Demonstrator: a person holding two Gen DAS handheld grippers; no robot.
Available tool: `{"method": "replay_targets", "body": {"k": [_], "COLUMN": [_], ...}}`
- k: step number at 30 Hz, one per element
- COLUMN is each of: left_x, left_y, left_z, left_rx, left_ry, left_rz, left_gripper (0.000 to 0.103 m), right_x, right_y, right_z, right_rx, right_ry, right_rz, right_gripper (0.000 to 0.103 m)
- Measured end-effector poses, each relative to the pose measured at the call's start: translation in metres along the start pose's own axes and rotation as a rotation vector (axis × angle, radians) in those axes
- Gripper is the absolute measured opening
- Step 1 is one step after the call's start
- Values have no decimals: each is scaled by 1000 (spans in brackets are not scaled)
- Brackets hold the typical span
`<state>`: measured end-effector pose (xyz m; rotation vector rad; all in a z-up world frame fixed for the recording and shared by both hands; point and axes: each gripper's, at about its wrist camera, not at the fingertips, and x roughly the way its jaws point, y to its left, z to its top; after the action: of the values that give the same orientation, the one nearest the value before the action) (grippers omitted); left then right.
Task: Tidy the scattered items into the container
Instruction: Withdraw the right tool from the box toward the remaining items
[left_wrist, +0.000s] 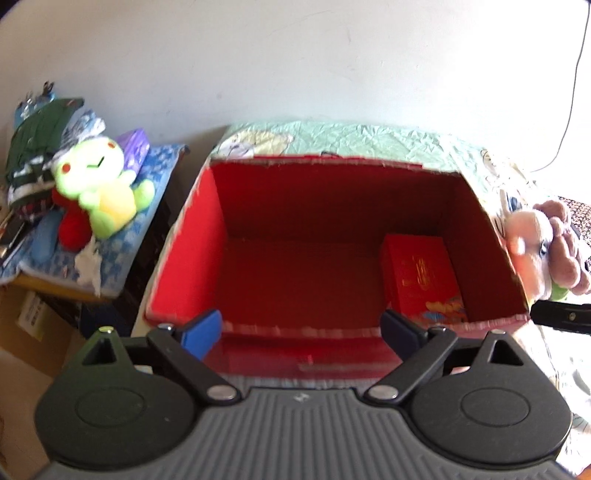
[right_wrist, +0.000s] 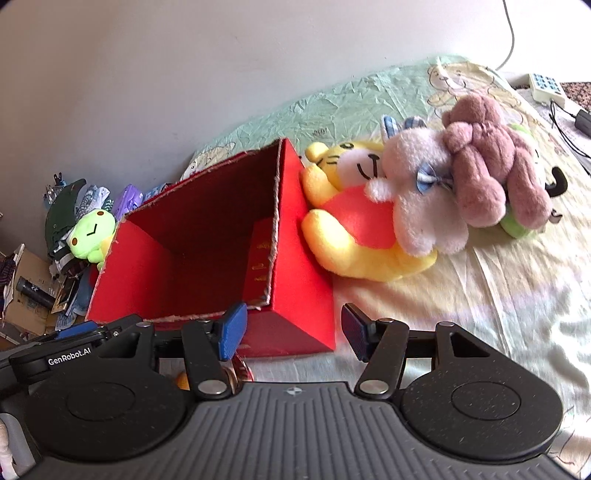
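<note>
An open red cardboard box (left_wrist: 184, 240) (right_wrist: 303, 266) stands on the bed with a small red packet (left_wrist: 421, 273) inside at its right. My left gripper (left_wrist: 301, 332) is open and empty at the box's near rim. My right gripper (right_wrist: 293, 332) is open and empty at the box's near right corner. To the right of the box lie a yellow plush tiger (right_wrist: 351, 225), a pale pink plush bunny (right_wrist: 421, 184) (left_wrist: 528, 236) on top of it, and a mauve plush bear (right_wrist: 491, 162).
A green plush frog (left_wrist: 99, 188) (right_wrist: 90, 236) sits on a cluttered side table (left_wrist: 55, 288) left of the bed, among clothes. A white power strip (right_wrist: 546, 88) with cables lies at the far right. The bed has a crinkled pale sheet (right_wrist: 498, 295). A wall is behind.
</note>
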<state>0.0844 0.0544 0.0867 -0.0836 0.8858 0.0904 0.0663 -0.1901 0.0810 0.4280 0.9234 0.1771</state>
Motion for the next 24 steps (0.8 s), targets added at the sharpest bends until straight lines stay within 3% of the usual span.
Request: {"method": "replay_targets", "body": {"k": [11, 19, 24], "left_x": [-1, -5, -4], "left_y": [-47, -62, -73], "left_z": [-35, -49, -55], "left_rx": [-13, -13, -8], "left_ry": [151, 158, 167], "left_rz": [187, 278, 282], "left_gripper": [98, 98, 98], "right_x": [6, 3, 3], "right_y": [-7, -21, -30], "right_z": [-27, -41, -45], "right_rx": [-76, -105, -110], "right_ry": [100, 123, 138], "right_rz": [-19, -46, -51], "right_gripper": [60, 60, 60]}}
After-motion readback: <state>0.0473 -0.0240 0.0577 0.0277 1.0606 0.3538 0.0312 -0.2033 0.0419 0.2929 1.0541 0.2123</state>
